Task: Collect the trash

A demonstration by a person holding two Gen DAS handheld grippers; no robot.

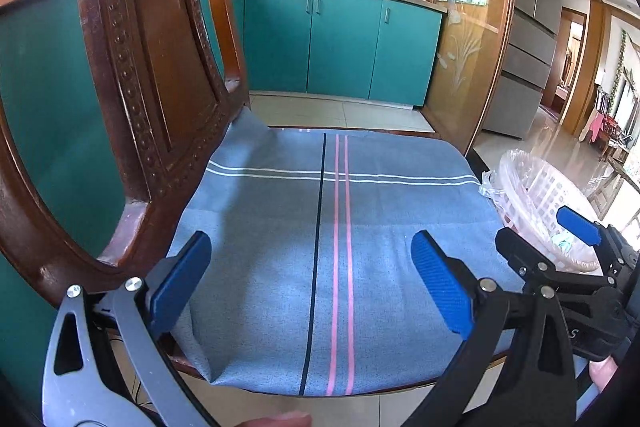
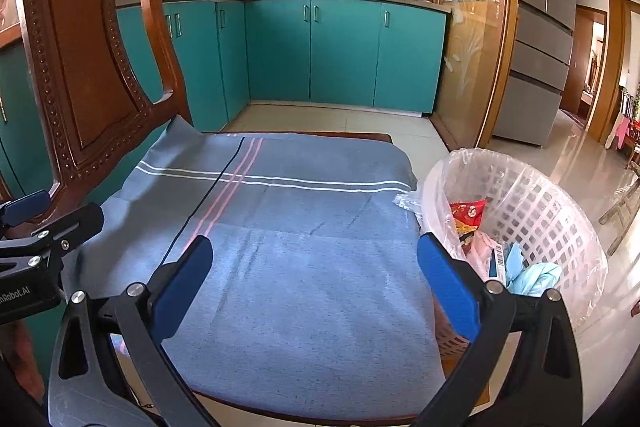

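A white lattice waste basket (image 2: pixel 532 211) lined with a clear plastic bag stands on the floor right of the chair. Inside it lie a red snack wrapper (image 2: pixel 468 211), a pink packet and light blue crumpled pieces (image 2: pixel 532 275). The basket's rim (image 1: pixel 536 183) also shows in the left wrist view. My left gripper (image 1: pixel 310 259) hangs open over the blue cloth on the chair seat (image 1: pixel 280 227), holding nothing. My right gripper (image 2: pixel 314 263) is open too, above the seat's right half (image 2: pixel 304 227), its right finger next to the basket. The cloth carries no trash.
The carved wooden chair back (image 1: pixel 132 67) rises at the left. Teal kitchen cabinets (image 2: pixel 344 55) with pots on the counter stand behind. A glass door with a wooden frame (image 2: pixel 472 27) and a grey fridge (image 2: pixel 540 39) are at the right. Tiled floor (image 2: pixel 344 119) lies beyond the chair.
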